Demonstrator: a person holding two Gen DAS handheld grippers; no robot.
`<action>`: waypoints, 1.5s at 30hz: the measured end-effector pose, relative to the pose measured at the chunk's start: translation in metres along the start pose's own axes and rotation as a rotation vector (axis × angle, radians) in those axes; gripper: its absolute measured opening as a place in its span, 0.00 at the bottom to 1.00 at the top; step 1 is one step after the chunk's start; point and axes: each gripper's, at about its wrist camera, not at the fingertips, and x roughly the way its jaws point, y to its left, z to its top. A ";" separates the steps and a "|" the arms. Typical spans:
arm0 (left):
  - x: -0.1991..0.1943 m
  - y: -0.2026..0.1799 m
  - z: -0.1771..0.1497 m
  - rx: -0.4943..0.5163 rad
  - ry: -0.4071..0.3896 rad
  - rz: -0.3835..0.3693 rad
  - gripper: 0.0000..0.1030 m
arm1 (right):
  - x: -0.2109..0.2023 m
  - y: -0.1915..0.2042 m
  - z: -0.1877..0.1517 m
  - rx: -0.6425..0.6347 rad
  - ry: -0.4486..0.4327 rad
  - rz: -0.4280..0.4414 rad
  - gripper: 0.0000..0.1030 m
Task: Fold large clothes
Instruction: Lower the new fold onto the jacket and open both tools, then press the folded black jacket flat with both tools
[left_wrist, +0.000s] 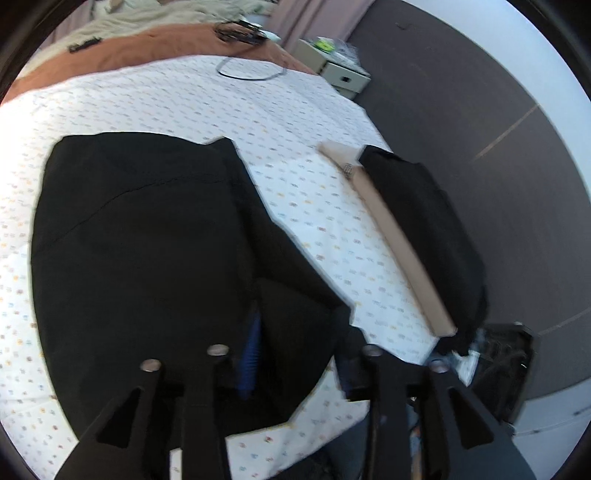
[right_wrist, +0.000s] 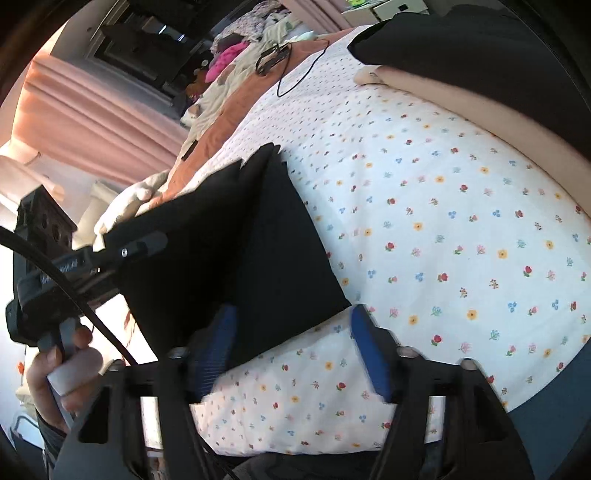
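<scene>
In the left wrist view, the left gripper (left_wrist: 295, 354) points steeply down at a bed covered by a white flowered sheet (left_wrist: 295, 122). A black garment (left_wrist: 140, 240) lies flat on the sheet and fills the left and middle of the picture. One corner of this garment lies between the jaws, which stand partly apart; the picture is blurred there, so it cannot be told if the blue pad (left_wrist: 249, 365) on the left side touches the cloth. To the right, near the edge of the bed, lies a long cardboard box (left_wrist: 391, 236), and a second dark cloth (left_wrist: 428, 229) rests just beside it on its far side. Behind the sheet there is an orange blanket (left_wrist: 155, 48) with a thin black cable (left_wrist: 251, 72) in a loop.

In the right wrist view, the right gripper (right_wrist: 291, 350) looks low over the same flowered sheet. Its jaws are wide apart, and the two blue pads (right_wrist: 369, 354) stand on either side of the near corner of the black garment. The left pad is at the edge of the cloth, the right pad is clear of it, so nothing is gripped. At the left side, a hand (right_wrist: 55, 376) holds the handle of the left gripper, which reaches in over the far side of the garment
</scene>
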 end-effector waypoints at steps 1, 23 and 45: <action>-0.004 0.002 0.000 -0.006 0.000 -0.035 0.51 | -0.001 0.000 0.002 0.000 -0.001 0.003 0.65; -0.110 0.133 -0.058 -0.202 -0.157 0.102 0.73 | 0.094 0.044 0.011 -0.073 0.085 0.005 0.36; -0.061 0.181 -0.101 -0.292 -0.107 0.066 0.68 | 0.082 -0.017 0.022 0.018 0.012 -0.007 0.08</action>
